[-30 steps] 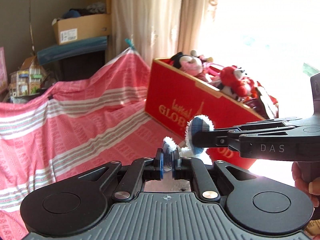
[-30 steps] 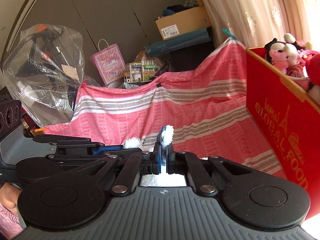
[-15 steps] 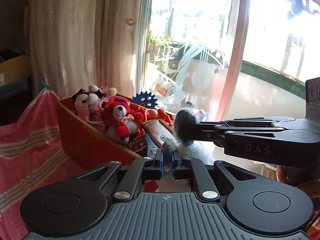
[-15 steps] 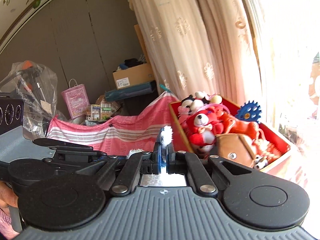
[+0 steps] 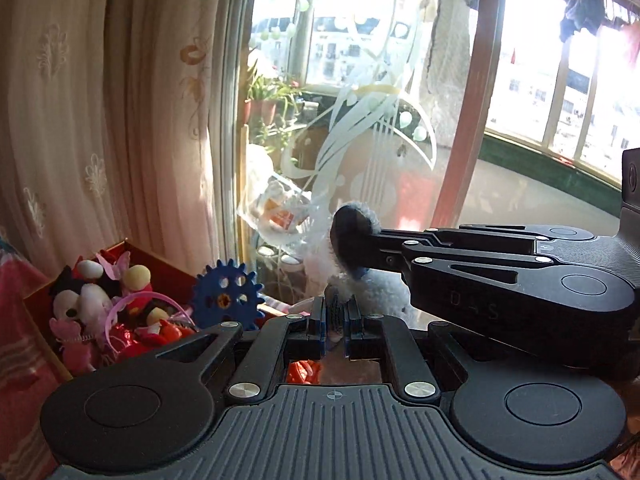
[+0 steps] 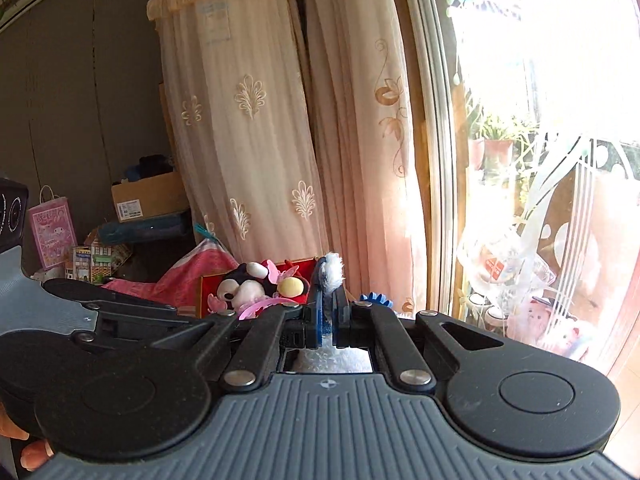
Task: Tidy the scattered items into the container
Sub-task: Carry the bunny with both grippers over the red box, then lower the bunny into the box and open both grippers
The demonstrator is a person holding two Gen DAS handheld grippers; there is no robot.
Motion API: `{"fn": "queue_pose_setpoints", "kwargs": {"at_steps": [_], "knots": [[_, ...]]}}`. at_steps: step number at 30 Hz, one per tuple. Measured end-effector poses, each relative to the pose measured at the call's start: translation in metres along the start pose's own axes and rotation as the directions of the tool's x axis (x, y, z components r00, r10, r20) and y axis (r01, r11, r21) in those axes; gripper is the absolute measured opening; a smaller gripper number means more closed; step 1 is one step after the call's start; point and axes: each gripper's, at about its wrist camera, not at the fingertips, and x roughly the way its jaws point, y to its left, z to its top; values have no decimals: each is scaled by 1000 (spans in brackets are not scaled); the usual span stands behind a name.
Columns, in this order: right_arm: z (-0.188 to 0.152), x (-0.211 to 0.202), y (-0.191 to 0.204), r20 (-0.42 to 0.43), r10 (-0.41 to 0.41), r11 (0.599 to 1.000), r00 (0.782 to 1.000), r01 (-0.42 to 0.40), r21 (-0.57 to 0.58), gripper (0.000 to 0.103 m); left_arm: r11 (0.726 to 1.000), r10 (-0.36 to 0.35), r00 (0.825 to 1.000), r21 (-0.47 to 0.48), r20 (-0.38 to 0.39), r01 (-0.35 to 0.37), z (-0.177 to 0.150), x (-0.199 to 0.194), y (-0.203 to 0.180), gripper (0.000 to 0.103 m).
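Note:
Both grippers hold one white fluffy plush toy (image 5: 380, 292) between them. My left gripper (image 5: 335, 312) is shut on a white tuft of it. My right gripper (image 6: 329, 312) is shut on its blue-and-white ear (image 6: 331, 270); in the left wrist view it (image 5: 352, 240) reaches in from the right. The red toy box (image 5: 156, 262) lies low at the left in the left wrist view, full of plush toys (image 5: 92, 296) and a blue gear (image 5: 226, 300). In the right wrist view the box (image 6: 296, 266) sits just beyond my fingertips.
Cream curtains (image 6: 256, 128) hang behind the box. A glass sliding door (image 5: 360, 128) with a frosted pattern stands to the right. A pink striped cloth (image 6: 196, 272) covers furniture at the left, with a cardboard box (image 6: 148, 198) and a pink bag (image 6: 52, 232) behind.
Both grippers have swung right and risen with the plush toy. The red box has slid from centre to low left, and the window fills the left wrist view.

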Motion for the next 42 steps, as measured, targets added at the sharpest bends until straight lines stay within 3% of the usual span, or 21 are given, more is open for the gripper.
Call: {"fn": "queue_pose_setpoints", "kwargs": {"at_steps": [6,12,15,16,17,18,19,24,29,33,37,40,42], "knots": [[20,51,-31,-15,-2,1000,1000,2,12,5,999,13,999,-48,-32,-15,31,53,31,5],[23,126,-48,-114,96,995,989,-96,2,5,981,140,985,-122,-96,-152,34,96,74,10],[18,182,-53,-222,184,983,957,-185,15,10,942,268,949,-159,-167,-294,24,117,101,39],[15,197,-55,-252,212,977,944,-210,32,20,919,316,929,-180,-192,-350,21,121,110,48],[12,212,-57,-285,252,968,925,-246,56,31,899,350,914,-203,-206,-389,17,120,117,54],[11,225,-59,-304,275,961,912,-267,69,62,881,373,904,-225,-208,-415,15,118,122,68],[10,232,-62,-306,290,957,907,-283,71,80,860,402,891,-247,-209,-446,13,114,126,79],[19,258,-73,-322,390,919,863,-386,79,81,768,550,813,-265,-192,-582,17,105,125,91],[22,258,-81,-328,438,894,837,-443,66,84,733,600,779,-265,-181,-626,16,100,109,99],[24,245,-90,-316,452,888,834,-456,65,90,713,646,747,-225,-160,-664,15,91,96,103],[22,225,-98,-330,422,900,845,-433,43,95,716,666,734,-163,-133,-679,9,81,84,103],[19,211,-97,-386,386,910,838,-415,9,98,715,673,726,-126,-142,-687,2,68,75,103],[16,201,-92,-431,360,910,827,-412,-31,99,706,688,711,-94,-141,-702,-3,57,69,103]]}}
